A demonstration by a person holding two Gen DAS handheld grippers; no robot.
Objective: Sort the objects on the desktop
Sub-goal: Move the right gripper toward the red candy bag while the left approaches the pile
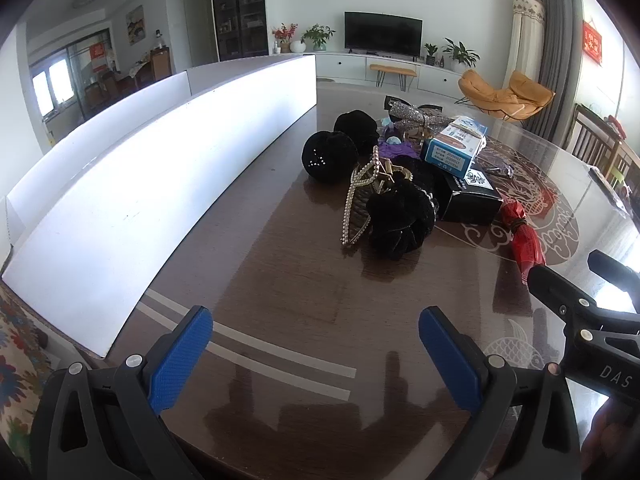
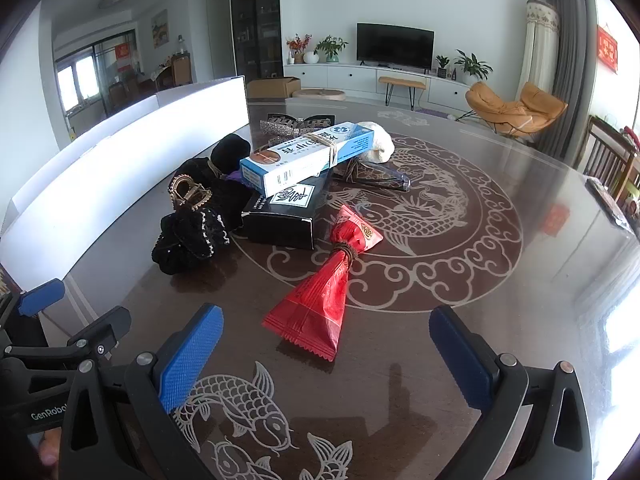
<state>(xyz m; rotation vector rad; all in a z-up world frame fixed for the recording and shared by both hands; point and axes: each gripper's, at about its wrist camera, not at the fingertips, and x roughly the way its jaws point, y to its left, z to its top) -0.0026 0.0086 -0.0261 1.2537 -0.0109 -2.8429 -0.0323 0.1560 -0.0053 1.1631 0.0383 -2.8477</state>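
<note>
Print on the blue-and-white box [image 2: 308,152] was too small for me to read; the black box [image 2: 286,210] lay half hidden beneath it.

Premises: a private home, living room opening onto a dining area. A flat-screen television [image 2: 395,46] stands on a long white media cabinet [image 2: 360,76] against the far wall, with potted plants [image 2: 472,65] and a vase of red flowers [image 2: 298,46] along its top. An orange lounge chair [image 2: 516,108] sits beside grey curtains [image 2: 568,60]. A tall dark glass-fronted display cabinet [image 2: 254,20] holds household items. Red paper decorations [image 2: 607,50] hang on the wall. The round dark table [image 2: 460,288] bears a carp-and-dragon pattern.
</note>
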